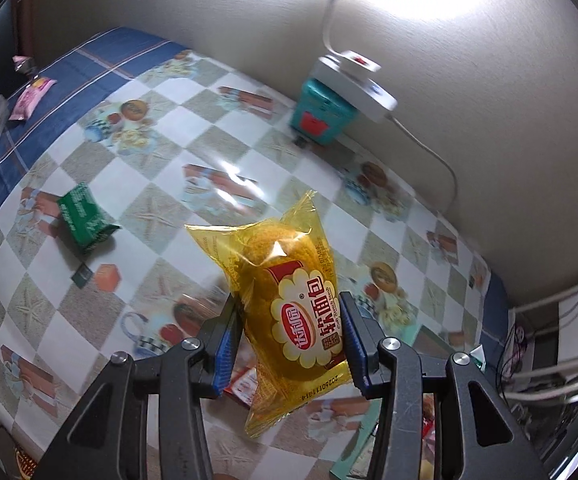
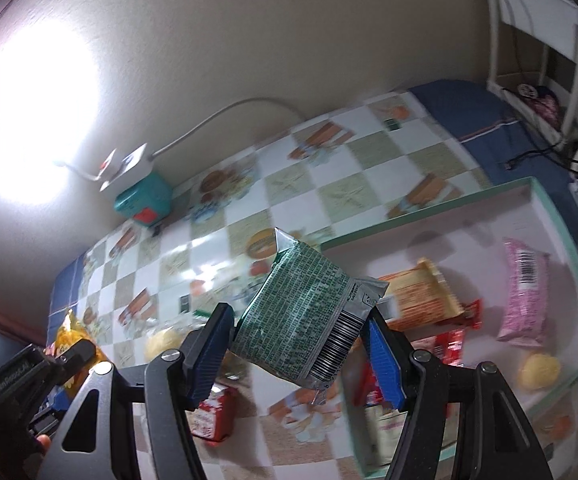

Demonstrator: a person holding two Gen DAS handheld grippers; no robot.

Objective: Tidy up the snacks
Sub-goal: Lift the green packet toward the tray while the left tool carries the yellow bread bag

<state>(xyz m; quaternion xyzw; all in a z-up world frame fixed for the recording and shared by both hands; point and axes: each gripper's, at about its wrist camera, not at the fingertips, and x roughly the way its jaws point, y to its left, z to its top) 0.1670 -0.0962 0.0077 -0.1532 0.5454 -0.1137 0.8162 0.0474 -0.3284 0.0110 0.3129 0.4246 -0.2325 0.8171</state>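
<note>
While the checkered, picture-printed counter point(image 1: 161, 184) spreads beneath both grippers, a shallow white box with a mint-green rim point(image 2: 425, 222) lies on its right part, holding a pink wrapped snack point(image 2: 525, 292), an orange striped pack point(image 2: 421, 296) and red wrappers point(image 2: 455, 344). The left gripper point(image 1: 289, 342) has its fingers closed on a yellow transparent bread packet point(image 1: 289, 300) printed "软面包" and "20260111", long axis running away from the camera, lifted above the counter. The right gripper point(image 2: 301, 342) clamps a green-and-silver foil pouch point(image 2: 305, 312), barcode nearest, tilted, beside the box's left rim. A small green wrapped block point(image 1: 87, 218) sits on the counter.
</note>
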